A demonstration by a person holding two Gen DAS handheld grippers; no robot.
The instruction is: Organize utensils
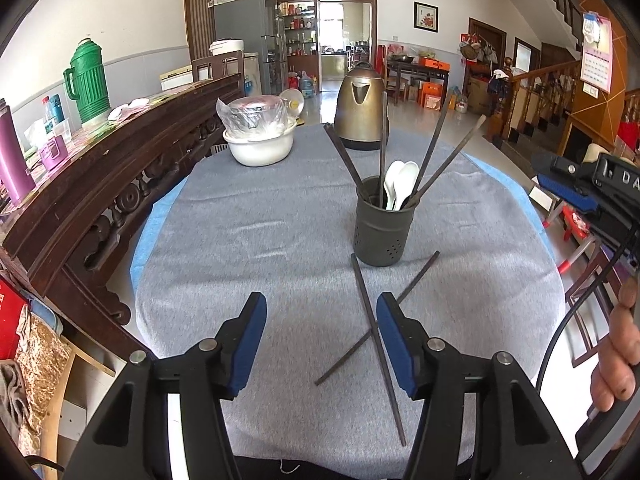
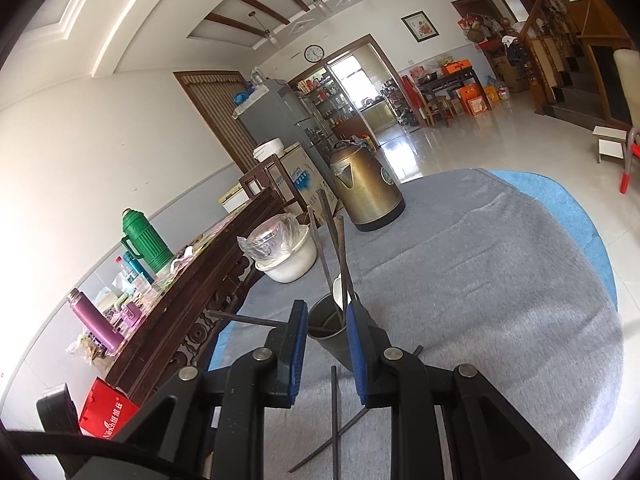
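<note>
A dark grey utensil holder [image 1: 383, 222] stands on the grey cloth with several dark chopsticks [image 1: 430, 160] and two white spoons [image 1: 401, 183] in it. Two loose chopsticks [image 1: 370, 312] lie crossed on the cloth just in front of it. My left gripper [image 1: 321, 346] is open and empty, low over the cloth, its right finger next to the crossed pair. My right gripper [image 2: 326, 354] is open and empty, raised above the holder [image 2: 334, 326], with the crossed chopsticks [image 2: 334, 420] below it. It also shows at the right edge of the left wrist view [image 1: 568, 188].
A brass kettle [image 1: 360, 108] stands at the far end of the table. A white bowl with a bagged metal pot [image 1: 260, 136] sits at the far left. A carved wooden bench back [image 1: 120, 168] runs along the left edge, with a green thermos [image 1: 86, 80] behind it.
</note>
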